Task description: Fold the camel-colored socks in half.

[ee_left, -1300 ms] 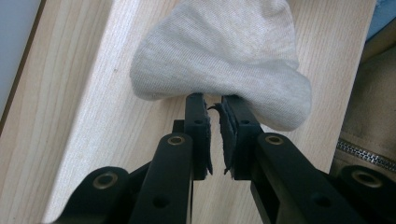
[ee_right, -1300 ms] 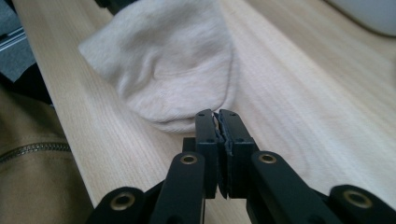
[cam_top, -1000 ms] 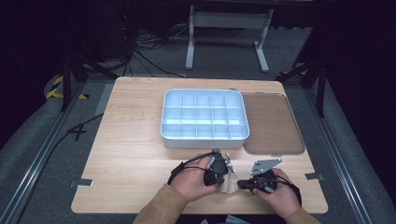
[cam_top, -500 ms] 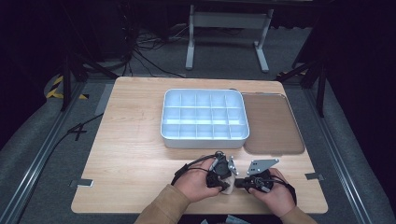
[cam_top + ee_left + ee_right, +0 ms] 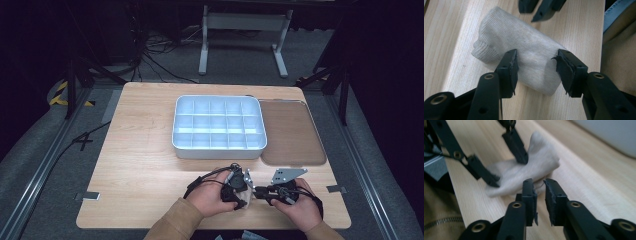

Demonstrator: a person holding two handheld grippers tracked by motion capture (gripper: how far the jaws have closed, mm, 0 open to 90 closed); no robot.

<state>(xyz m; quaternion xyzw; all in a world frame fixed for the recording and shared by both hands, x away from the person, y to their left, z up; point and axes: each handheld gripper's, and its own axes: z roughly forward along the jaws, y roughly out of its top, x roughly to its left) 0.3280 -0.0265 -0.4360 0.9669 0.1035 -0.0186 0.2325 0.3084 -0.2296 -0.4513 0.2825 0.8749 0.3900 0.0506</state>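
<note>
Releasing folded sock (image 5: 524, 52) on tabletop (image 5: 145, 150) near front edge | my left tool (image 5: 536, 68) just opening, straddling it | my right tool (image 5: 539, 191) just parting, empty | binning in compartment tray (image 5: 218, 150) left

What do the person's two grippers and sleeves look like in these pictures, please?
Both the left gripper and the right gripper have black angular jaws with brass-coloured rivets and worn dark pads. A grey three-cornered plate tops the right one; black cables trail. The sleeves are tan.

A wooden table (image 5: 140, 150) carries a white divided tray (image 5: 218, 126) with a brown tray (image 5: 291, 132) just beside it. A folded beige cloth (image 5: 524, 57) lies near the front edge.
</note>
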